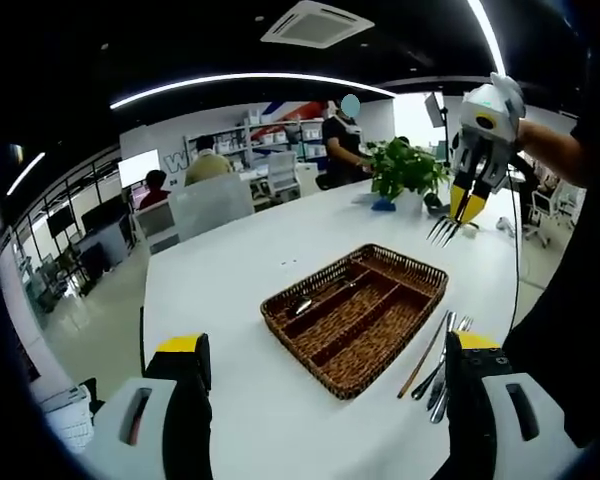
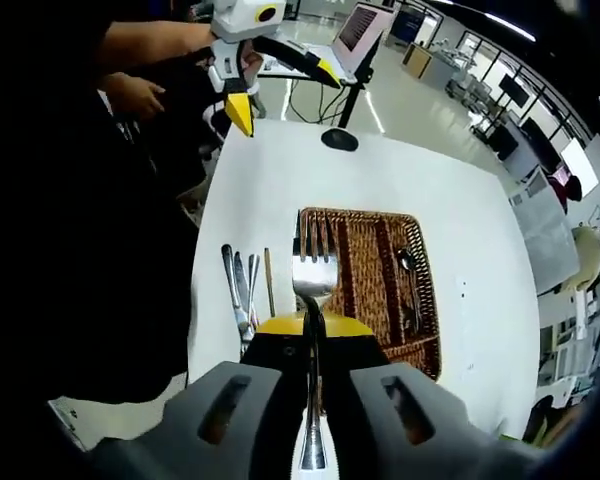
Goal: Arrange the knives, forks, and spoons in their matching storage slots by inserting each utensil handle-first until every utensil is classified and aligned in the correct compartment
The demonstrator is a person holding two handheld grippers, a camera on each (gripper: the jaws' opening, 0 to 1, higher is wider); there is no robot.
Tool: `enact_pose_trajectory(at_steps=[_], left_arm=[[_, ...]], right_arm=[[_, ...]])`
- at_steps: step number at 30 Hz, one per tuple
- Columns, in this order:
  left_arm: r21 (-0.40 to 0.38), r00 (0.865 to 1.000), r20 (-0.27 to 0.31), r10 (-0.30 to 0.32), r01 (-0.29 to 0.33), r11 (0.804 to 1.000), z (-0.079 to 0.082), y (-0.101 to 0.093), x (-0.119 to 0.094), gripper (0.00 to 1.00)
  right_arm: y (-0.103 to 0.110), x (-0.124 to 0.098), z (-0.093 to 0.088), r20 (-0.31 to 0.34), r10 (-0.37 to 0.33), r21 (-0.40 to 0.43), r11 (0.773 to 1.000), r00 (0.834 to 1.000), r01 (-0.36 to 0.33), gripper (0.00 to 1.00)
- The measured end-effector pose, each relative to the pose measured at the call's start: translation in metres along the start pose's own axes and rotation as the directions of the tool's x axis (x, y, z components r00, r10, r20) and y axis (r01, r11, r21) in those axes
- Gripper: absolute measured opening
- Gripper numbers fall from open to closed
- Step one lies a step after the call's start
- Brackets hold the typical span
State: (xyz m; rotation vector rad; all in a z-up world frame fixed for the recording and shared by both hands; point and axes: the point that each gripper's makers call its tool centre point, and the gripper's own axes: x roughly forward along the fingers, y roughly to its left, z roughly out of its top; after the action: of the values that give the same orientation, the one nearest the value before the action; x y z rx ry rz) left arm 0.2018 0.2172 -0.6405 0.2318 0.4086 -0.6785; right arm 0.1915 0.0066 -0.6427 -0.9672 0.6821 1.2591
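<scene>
A brown wicker cutlery tray (image 1: 280, 322) with long compartments lies mid-table, also visible as the tray (image 2: 380, 214). One spoon (image 1: 315, 298) rests in its far-left slot. Loose knives and spoons (image 1: 442, 368) and a brown stick (image 1: 425, 355) lie beside the tray on the white table; these loose utensils (image 2: 240, 292) appear left of the tray in the right gripper view. My right gripper (image 2: 313, 335) is shut on a fork (image 2: 315, 268), held above the tray's near edge. From the left gripper view, the right gripper (image 1: 467, 205) hangs high with the fork (image 1: 445, 230) tines-down. My left gripper (image 1: 330, 395) is open and holds nothing.
A potted plant (image 1: 405, 170) stands at the table's far end. A black stand base (image 2: 340, 137) with a cable sits beyond the tray. Seated and standing people and chairs (image 1: 210, 200) are behind the table. The person's dark sleeve (image 2: 100, 250) borders the table edge.
</scene>
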Motion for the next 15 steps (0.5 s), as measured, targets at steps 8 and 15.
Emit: enact_pose_trajectory(at_steps=[8, 15], left_arm=[[-0.011, 1.0, -0.008, 0.017, -0.017, 1.0, -0.002, 0.005, 0.004, 0.99], [-0.015, 1.0, -0.014, 0.013, -0.013, 1.0, -0.005, 0.006, 0.005, 0.99]], right_arm=[[-0.012, 0.005, 0.001, -0.01, 0.003, -0.036, 0.999, 1.0, -0.004, 0.0], [-0.024, 0.011, 0.002, -0.035, 0.006, -0.037, 0.999, 0.999, -0.007, 0.0]])
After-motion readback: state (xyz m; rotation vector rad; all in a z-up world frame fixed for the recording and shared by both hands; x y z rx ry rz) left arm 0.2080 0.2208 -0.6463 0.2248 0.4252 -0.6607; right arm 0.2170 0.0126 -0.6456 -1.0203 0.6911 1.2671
